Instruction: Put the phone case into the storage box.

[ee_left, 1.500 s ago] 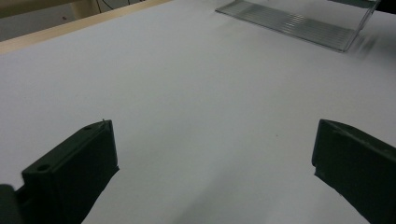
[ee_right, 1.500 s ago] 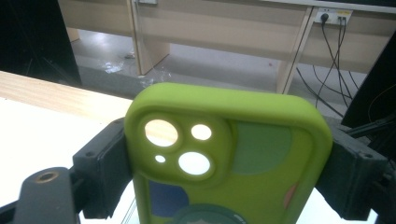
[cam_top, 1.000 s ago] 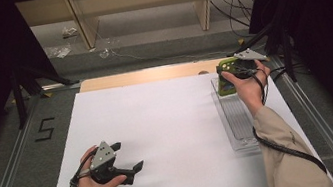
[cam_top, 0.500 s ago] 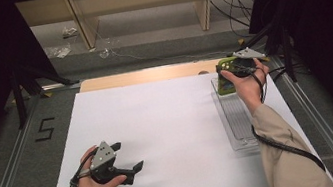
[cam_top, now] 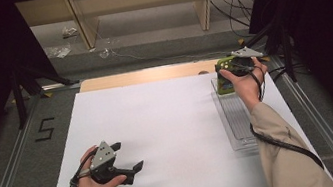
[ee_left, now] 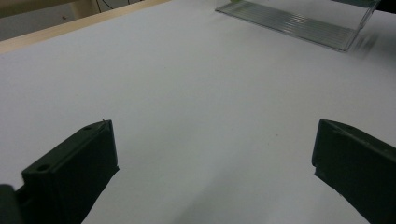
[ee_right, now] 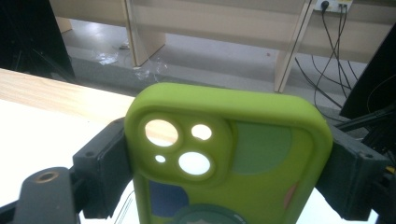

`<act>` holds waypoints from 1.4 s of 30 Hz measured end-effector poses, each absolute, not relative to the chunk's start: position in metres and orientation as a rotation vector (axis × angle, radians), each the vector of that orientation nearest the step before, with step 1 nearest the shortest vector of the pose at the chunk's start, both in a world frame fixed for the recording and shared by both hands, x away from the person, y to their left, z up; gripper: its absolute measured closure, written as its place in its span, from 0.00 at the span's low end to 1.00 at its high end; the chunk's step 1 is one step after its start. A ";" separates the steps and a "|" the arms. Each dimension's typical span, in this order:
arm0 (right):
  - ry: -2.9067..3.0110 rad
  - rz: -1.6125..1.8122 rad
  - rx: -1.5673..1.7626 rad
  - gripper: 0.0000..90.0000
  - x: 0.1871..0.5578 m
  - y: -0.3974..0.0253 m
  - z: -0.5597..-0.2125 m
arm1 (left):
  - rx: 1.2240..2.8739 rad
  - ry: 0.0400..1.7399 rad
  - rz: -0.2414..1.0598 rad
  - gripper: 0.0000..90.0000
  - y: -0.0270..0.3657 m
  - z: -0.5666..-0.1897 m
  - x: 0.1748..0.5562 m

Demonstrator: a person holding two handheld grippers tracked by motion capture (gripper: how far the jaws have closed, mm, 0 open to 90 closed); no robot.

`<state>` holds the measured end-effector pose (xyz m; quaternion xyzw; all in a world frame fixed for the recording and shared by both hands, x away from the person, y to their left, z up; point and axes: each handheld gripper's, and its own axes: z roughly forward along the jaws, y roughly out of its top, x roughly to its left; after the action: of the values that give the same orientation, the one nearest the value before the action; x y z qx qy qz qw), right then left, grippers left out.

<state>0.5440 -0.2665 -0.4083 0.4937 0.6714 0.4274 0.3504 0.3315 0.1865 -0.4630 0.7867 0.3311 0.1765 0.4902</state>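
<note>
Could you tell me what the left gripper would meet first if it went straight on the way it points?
Probably the clear tray; the left gripper points across bare white sheet toward it, though depth is unclear.

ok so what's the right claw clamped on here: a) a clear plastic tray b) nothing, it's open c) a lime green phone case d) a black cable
c: in the right gripper view the right claw has its jaws pressed against both sides of the lime green phone case, whose camera cutouts show; the clear tray lies on the table beneath.

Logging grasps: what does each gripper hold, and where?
The right gripper clamps a green phone case by its two long side edges. The left gripper holds nothing.
</note>
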 end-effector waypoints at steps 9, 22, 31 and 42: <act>1.747 1.097 1.281 0.18 0.549 -0.266 -0.411 | 1.911 0.803 0.428 0.00 0.187 -0.463 0.332; 1.748 1.089 1.290 0.18 0.553 -0.265 -0.415 | 1.910 0.803 0.428 0.00 0.187 -0.463 0.332; 1.756 1.081 1.290 0.18 0.556 -0.264 -0.417 | 1.911 0.803 0.428 0.00 0.187 -0.463 0.332; 1.755 1.075 1.285 0.18 0.558 -0.262 -0.418 | 1.910 0.803 0.427 0.00 0.186 -0.463 0.332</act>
<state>0.5582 -0.2620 -0.4181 0.4960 0.6775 0.4150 0.3502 0.3316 0.1865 -0.4630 0.7867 0.3308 0.1758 0.4907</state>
